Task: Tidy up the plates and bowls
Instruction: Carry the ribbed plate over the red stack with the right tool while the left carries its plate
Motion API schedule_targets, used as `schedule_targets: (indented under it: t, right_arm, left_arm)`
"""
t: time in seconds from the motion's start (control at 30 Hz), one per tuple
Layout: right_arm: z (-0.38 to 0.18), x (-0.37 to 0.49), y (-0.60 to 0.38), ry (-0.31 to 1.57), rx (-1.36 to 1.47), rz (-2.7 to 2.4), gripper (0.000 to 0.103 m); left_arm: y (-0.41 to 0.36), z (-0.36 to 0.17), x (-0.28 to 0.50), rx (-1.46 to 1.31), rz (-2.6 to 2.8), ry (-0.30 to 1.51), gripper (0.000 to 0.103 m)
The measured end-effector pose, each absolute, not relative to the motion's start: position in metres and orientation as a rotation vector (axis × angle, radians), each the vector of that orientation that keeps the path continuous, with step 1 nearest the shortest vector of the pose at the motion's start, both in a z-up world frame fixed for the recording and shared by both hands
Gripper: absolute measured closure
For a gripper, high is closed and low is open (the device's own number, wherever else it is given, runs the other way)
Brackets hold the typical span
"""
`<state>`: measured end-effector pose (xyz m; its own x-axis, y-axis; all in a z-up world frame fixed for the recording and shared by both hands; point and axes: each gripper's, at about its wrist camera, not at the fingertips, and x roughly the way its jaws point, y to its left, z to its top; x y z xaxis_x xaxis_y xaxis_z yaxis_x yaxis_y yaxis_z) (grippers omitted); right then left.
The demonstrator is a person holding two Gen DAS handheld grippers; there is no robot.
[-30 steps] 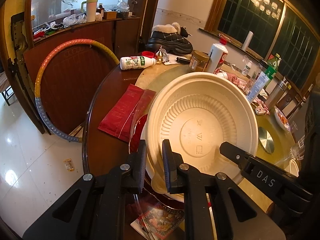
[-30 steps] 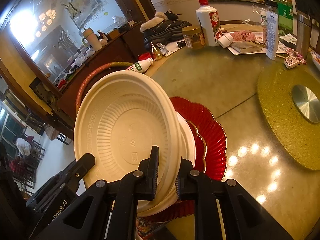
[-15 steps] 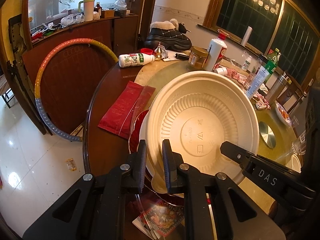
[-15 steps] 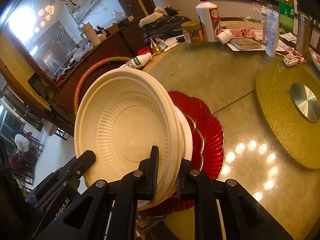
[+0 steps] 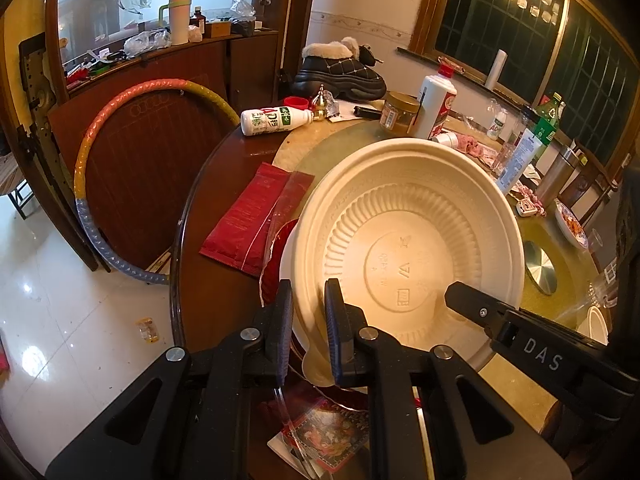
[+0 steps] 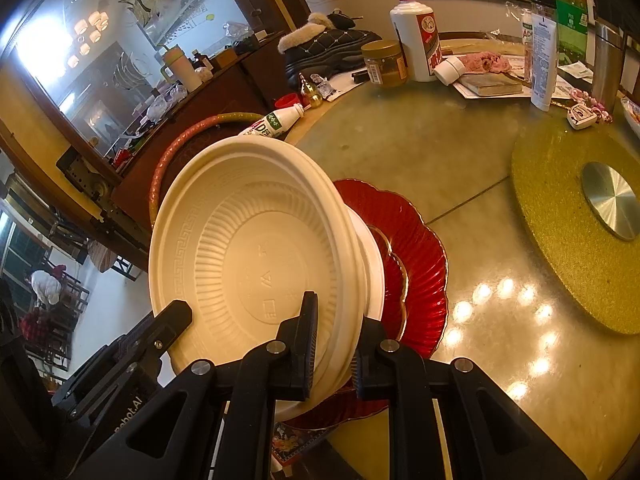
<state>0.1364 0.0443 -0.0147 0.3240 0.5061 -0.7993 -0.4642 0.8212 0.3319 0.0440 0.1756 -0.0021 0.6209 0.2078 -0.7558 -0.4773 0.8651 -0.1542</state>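
I have the left gripper (image 5: 308, 332) closed on the near left rim of the cream bowl (image 5: 412, 248), one of its fingers (image 5: 334, 320) inside the bowl, the other outside. The right gripper (image 6: 334, 344) is clamped on the same bowl's near right rim. The bowl is tilted, above a white plate (image 6: 370, 252) and a red scalloped plate (image 6: 424, 248) on the desk (image 6: 460, 160). Farther left lies a red packet (image 5: 248, 220); far beyond stands a white bottle (image 6: 416, 36).
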Motion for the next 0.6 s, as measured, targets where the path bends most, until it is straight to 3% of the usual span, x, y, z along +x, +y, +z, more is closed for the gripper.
schedule_targets:
  t: [0.6]
  right_arm:
    - [-0.0121, 0.136, 0.0446, 1.058, 0.042, 0.615, 0.087]
  left_arm:
    - [0.1773, -0.0024, 0.0453, -0.353, 0.393, 0.808, 0.09]
